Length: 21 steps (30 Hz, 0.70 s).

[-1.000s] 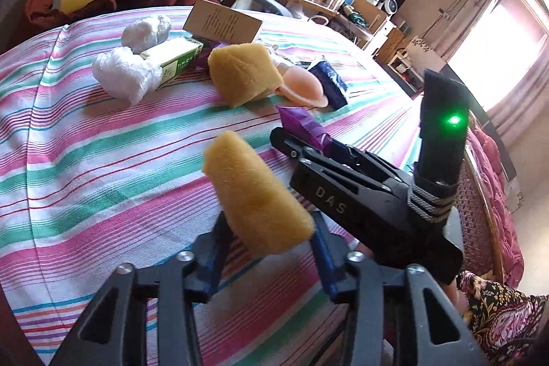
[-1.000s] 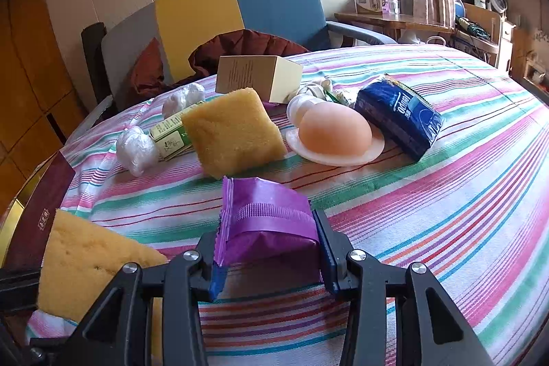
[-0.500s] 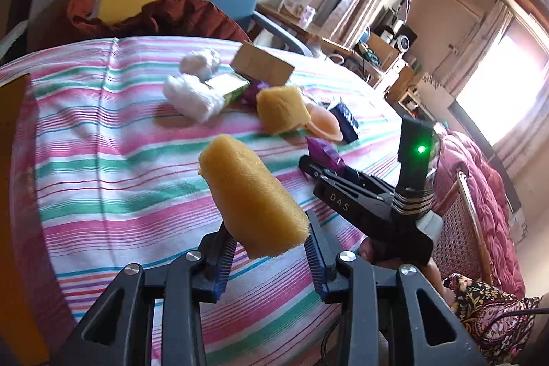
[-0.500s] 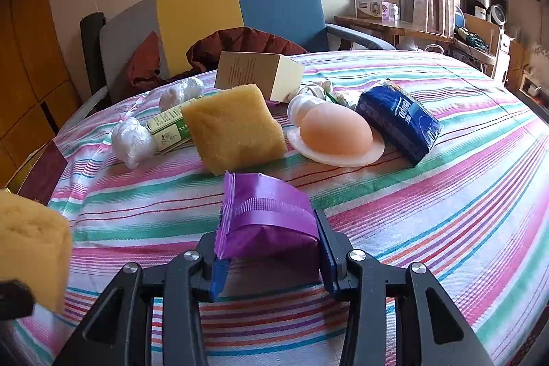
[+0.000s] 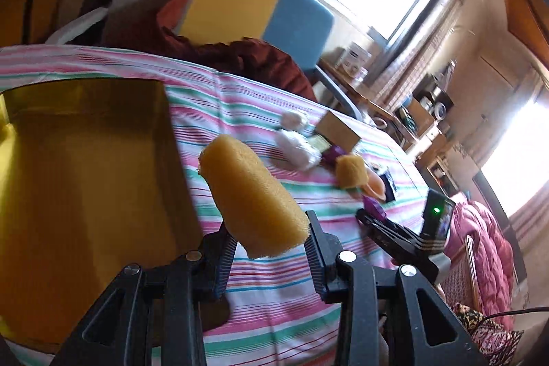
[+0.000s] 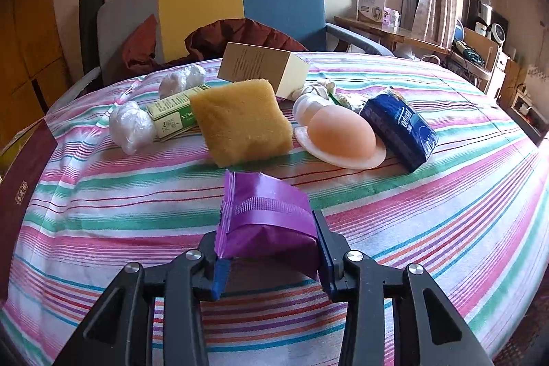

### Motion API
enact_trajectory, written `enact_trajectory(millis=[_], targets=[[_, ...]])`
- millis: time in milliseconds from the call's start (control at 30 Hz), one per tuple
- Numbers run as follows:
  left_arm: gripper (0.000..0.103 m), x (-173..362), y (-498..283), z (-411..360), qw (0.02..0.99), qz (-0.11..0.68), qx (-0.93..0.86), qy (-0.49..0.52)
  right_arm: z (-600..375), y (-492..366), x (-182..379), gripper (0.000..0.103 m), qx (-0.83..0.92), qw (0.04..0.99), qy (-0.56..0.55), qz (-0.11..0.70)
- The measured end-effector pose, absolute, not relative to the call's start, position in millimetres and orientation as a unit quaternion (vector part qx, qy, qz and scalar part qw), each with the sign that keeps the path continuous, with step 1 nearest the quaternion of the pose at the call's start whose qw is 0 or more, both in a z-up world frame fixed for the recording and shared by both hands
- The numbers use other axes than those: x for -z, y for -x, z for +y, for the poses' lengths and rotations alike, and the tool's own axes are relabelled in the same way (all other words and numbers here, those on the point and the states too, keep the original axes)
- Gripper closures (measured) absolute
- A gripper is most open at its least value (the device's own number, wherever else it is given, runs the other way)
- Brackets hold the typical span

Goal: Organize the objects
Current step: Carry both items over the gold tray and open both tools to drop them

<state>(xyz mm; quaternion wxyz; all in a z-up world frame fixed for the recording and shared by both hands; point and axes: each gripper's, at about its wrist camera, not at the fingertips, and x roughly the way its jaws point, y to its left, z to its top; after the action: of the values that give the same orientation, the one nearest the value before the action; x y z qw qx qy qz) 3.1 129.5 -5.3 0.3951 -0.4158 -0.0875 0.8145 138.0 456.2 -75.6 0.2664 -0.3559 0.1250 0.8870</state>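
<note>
Striped cloth (image 5: 260, 112) is seen under a yellow box (image 5: 85, 180) at left, its inside blurred. A sponge (image 5: 250, 198) is squeezed by the left gripper (image 5: 271, 252); a purple packet (image 6: 267, 218) is being pinched tighter by the right gripper (image 6: 271, 259).

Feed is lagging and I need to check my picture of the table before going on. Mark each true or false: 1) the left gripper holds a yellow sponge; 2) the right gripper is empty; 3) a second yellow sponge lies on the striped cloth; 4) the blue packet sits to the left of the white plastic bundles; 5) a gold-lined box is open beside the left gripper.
1) True: the left gripper clamps a yellow sponge.
2) False: the right gripper grips a purple packet, its jaws closing.
3) True: a second sponge rests on the striped cloth.
4) False: the blue packet lies far right of the white bundles.
5) True: the gold-lined box stands open there.
</note>
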Motion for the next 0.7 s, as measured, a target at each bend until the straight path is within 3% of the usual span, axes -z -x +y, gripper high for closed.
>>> enact_trajectory(millis=[300,700], targets=[[0.065,28,32,49,0.295,-0.139,-0.839,0.435,394,-120,45,0.061,-0.917,0.192,0.336,0.091],[0.065,47,40,-13,0.197,-0.153,-0.851,0.462,251,-75,-20,0.061,-0.96,-0.015,0.281,-0.001]])
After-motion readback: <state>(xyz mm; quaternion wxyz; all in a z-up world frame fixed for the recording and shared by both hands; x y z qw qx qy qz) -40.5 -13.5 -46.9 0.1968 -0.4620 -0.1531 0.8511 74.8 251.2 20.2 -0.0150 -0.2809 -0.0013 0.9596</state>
